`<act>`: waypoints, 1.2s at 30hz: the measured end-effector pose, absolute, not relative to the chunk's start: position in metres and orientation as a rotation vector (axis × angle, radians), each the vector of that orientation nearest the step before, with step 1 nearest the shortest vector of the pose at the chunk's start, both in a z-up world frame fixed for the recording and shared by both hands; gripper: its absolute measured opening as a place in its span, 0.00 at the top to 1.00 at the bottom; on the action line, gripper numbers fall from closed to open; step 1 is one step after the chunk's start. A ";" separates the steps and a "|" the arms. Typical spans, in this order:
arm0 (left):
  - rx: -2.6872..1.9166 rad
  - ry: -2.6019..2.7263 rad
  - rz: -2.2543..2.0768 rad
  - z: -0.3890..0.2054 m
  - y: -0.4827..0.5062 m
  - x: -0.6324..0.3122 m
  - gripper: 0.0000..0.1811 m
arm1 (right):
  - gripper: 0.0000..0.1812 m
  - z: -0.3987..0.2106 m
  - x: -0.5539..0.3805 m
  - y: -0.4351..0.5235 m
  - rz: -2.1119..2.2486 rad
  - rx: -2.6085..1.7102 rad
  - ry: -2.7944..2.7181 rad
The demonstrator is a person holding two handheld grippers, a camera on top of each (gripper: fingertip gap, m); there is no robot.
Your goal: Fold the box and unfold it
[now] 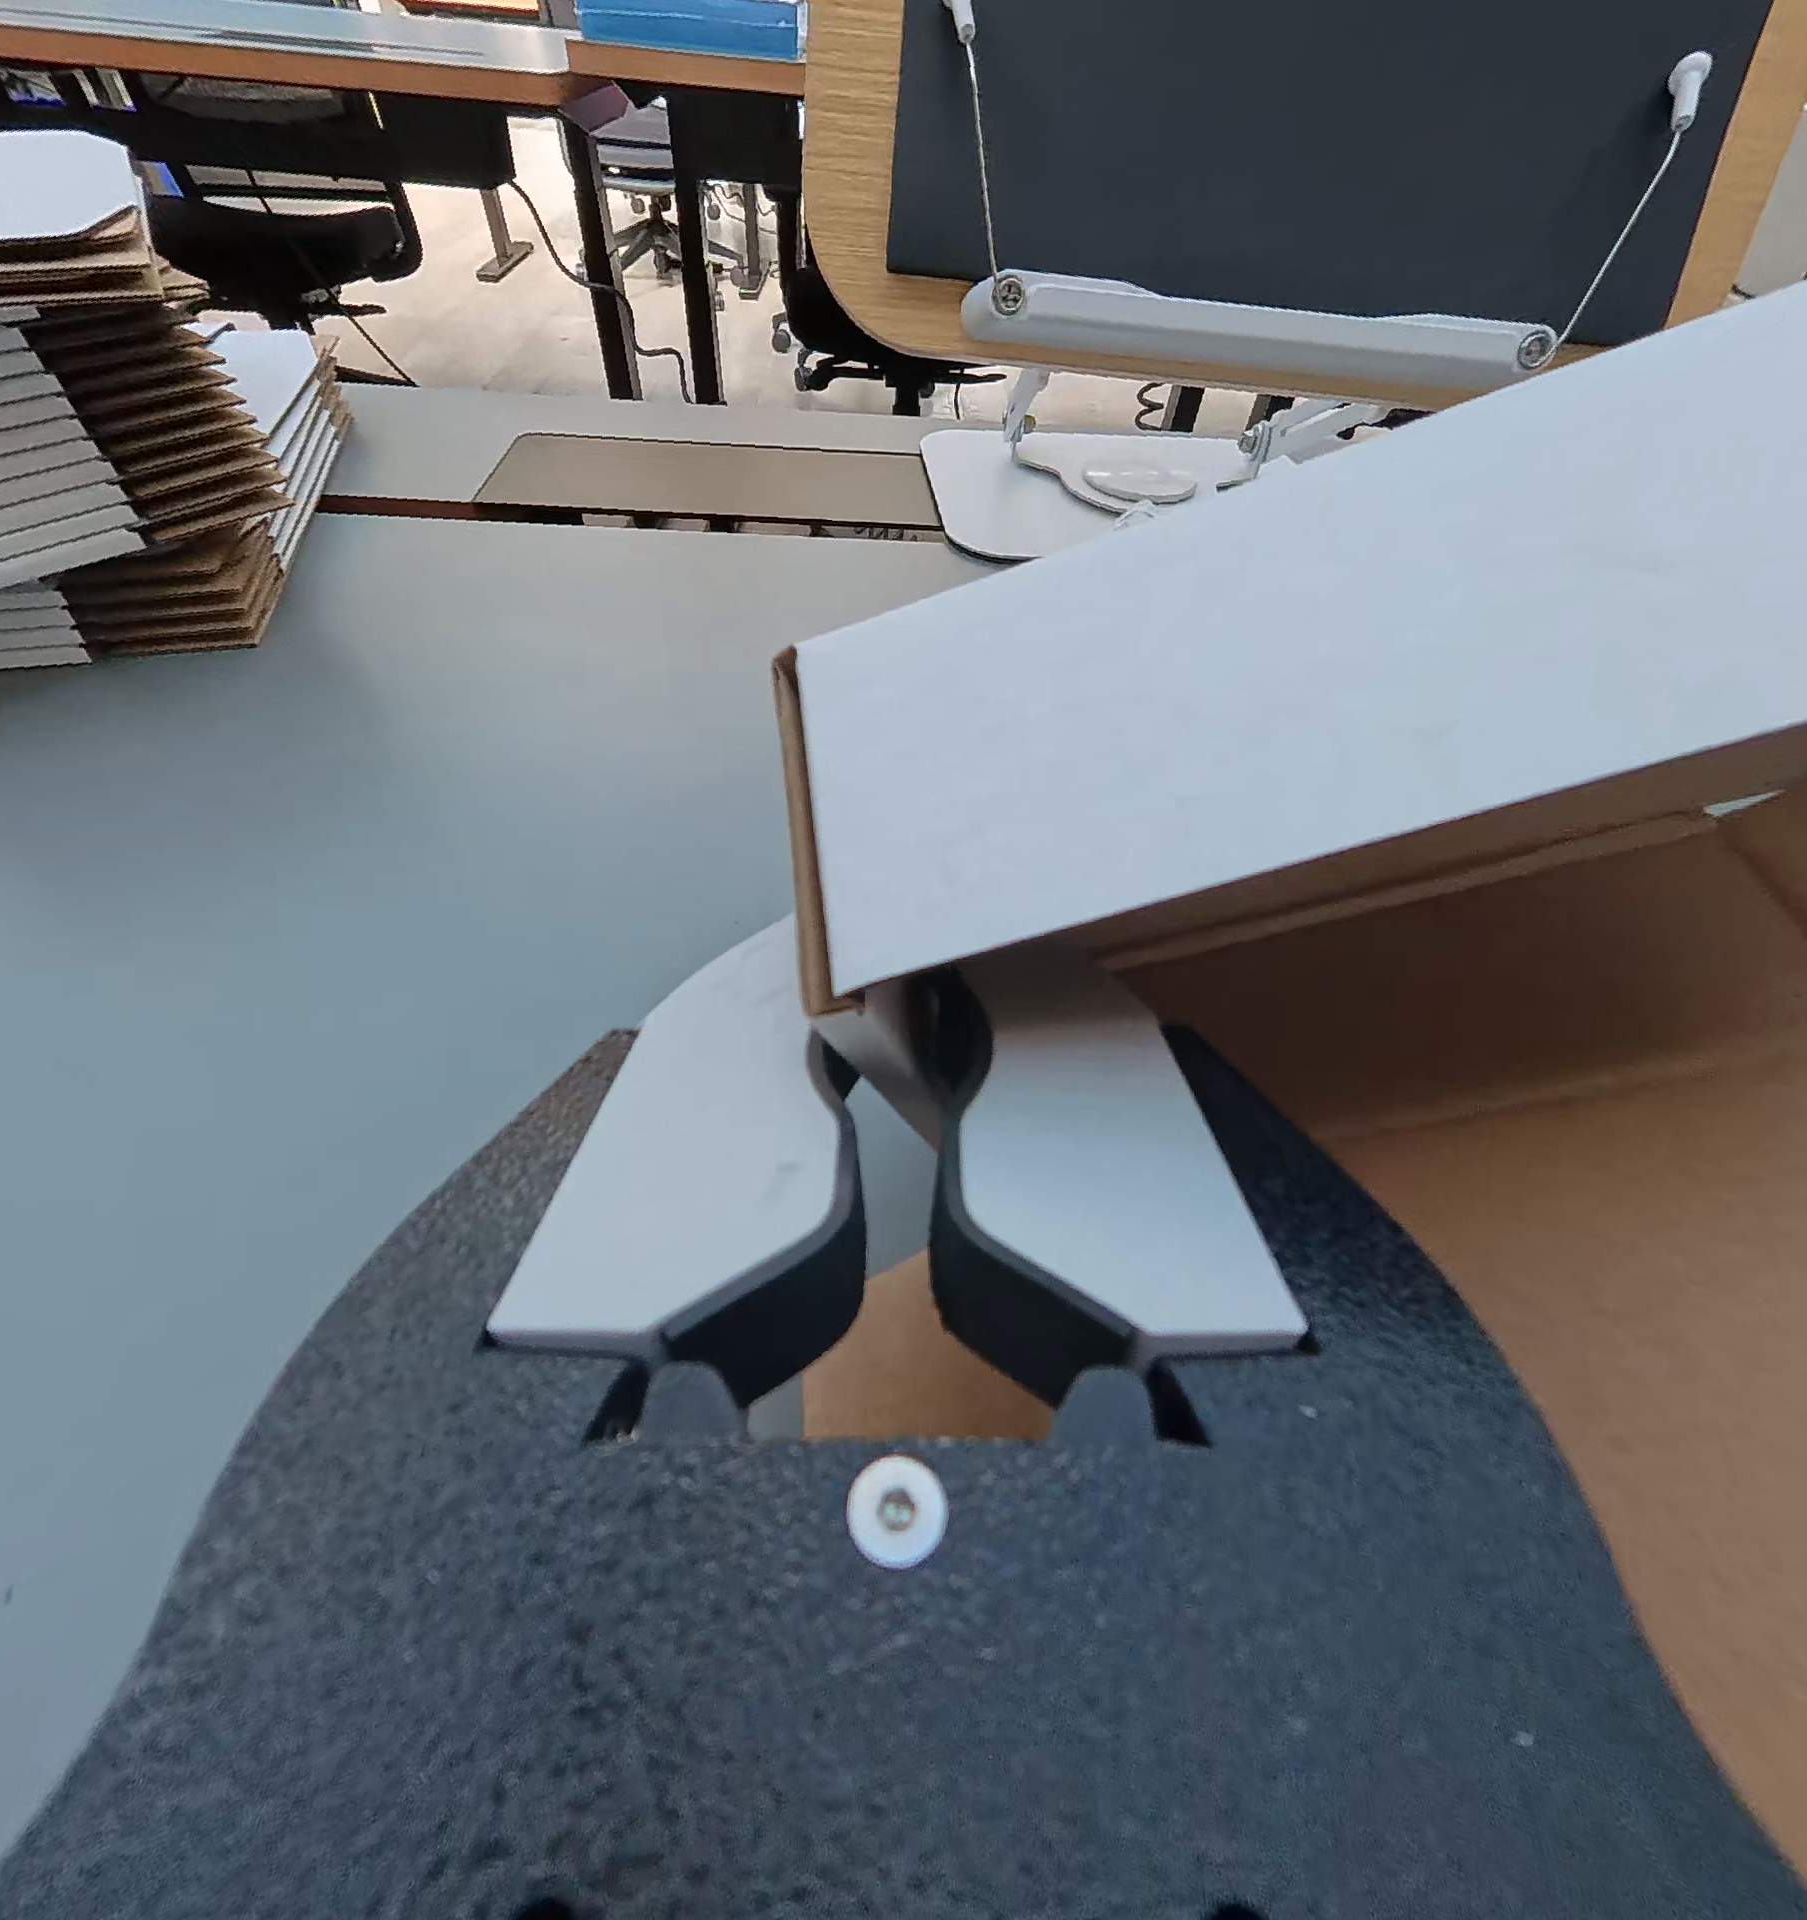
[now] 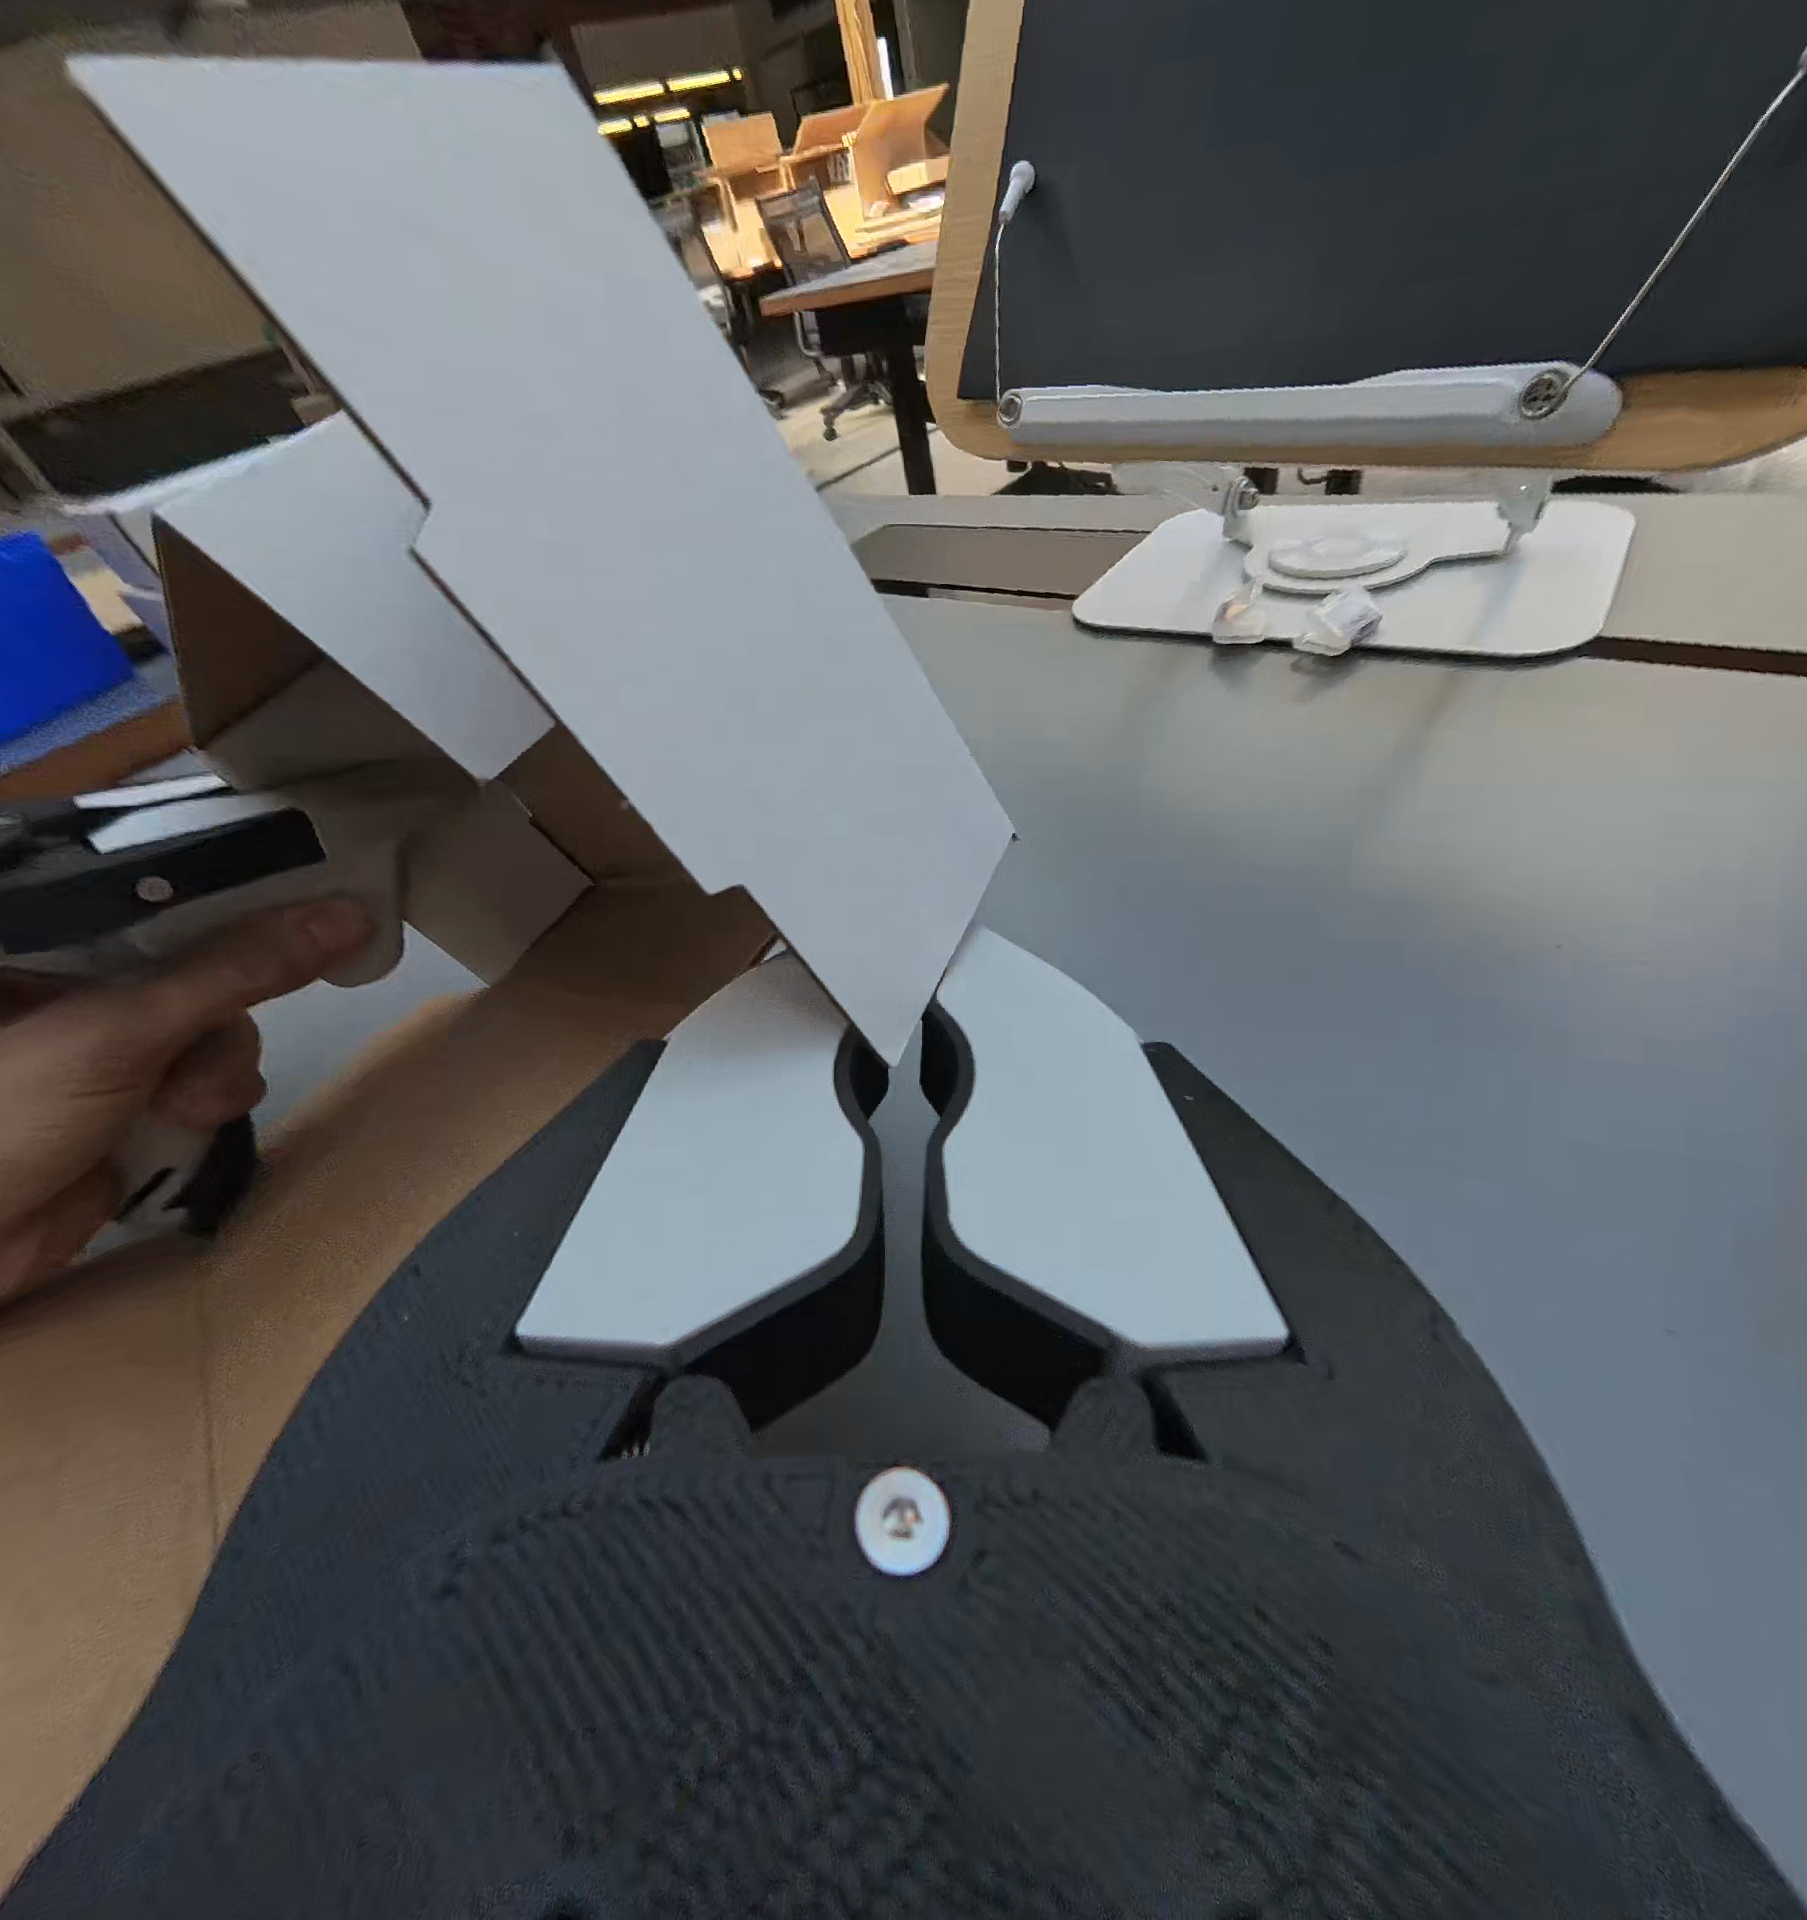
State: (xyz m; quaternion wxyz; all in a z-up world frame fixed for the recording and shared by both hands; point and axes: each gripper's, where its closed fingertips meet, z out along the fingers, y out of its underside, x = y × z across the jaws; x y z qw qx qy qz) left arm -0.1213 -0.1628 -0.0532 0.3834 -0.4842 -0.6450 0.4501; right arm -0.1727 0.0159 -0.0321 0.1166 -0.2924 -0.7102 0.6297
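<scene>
The box (image 1: 1294, 675) is a cardboard mailer, white outside and brown inside, lying open on the grey table. Its lid panel is raised at a slant. My left gripper (image 1: 899, 1049) is shut on a small white flap at the lid's left corner. In the right wrist view the same lid (image 2: 566, 468) rises up to the left. My right gripper (image 2: 904, 1039) is shut on its lower right corner. The left gripper (image 2: 151, 883) and the hand holding it also show at the left of the right wrist view. The brown box floor (image 2: 99, 1403) lies below.
A stack of flat cardboard blanks (image 1: 99, 447) stands at the table's far left. A tilted dark board on a white stand (image 1: 1242, 322) is at the back; its base plate (image 2: 1398, 582) rests on the table. Office desks and chairs lie beyond.
</scene>
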 end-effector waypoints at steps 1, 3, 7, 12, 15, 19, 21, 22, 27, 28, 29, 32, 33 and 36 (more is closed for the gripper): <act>-1.239 -1.642 1.147 -0.053 -0.162 -0.121 0.95 | 1.00 -0.035 -0.173 0.018 1.726 -0.799 -2.086; -1.247 -1.633 1.150 -0.053 -0.161 -0.122 0.95 | 1.00 -0.042 -0.174 0.023 1.499 -0.694 -2.105; -1.249 -1.633 1.158 -0.053 -0.159 -0.122 0.95 | 1.00 -0.039 -0.176 0.031 1.420 -0.735 -1.968; -1.180 -1.646 1.083 -0.051 -0.157 -0.122 0.96 | 1.00 -0.028 -0.168 0.029 1.830 -0.969 -1.920; -1.149 -1.656 1.069 -0.051 -0.159 -0.121 0.96 | 1.00 -0.037 -0.169 0.031 1.771 -0.958 -1.941; -1.129 -1.660 1.073 -0.049 -0.158 -0.121 0.96 | 1.00 -0.035 -0.166 0.034 1.760 -0.937 -1.922; -1.124 -1.653 1.080 -0.048 -0.158 -0.120 0.96 | 1.00 -0.039 -0.166 0.036 1.702 -0.923 -1.949; -1.125 -1.654 1.081 -0.048 -0.158 -0.120 0.96 | 1.00 -0.042 -0.166 0.038 1.635 -0.906 -1.965; -1.093 -1.652 1.044 -0.048 -0.153 -0.121 0.97 | 1.00 -0.058 -0.160 0.049 1.426 -0.852 -2.055; -1.091 -1.652 1.034 -0.048 -0.152 -0.122 0.97 | 1.00 -0.061 -0.157 0.051 1.414 -0.833 -2.085; -1.090 -1.650 1.033 -0.048 -0.151 -0.122 0.97 | 1.00 -0.065 -0.154 0.052 1.383 -0.815 -2.128; -1.091 -1.653 1.028 -0.049 -0.151 -0.122 0.97 | 1.00 -0.071 -0.141 0.055 1.299 -0.676 -2.258; -1.084 -1.660 1.040 -0.049 -0.152 -0.122 0.97 | 1.00 -0.069 -0.137 0.056 1.272 -0.620 -2.272; -1.085 -1.657 1.048 -0.048 -0.153 -0.122 0.97 | 1.00 -0.049 -0.136 0.051 1.324 -0.508 -2.195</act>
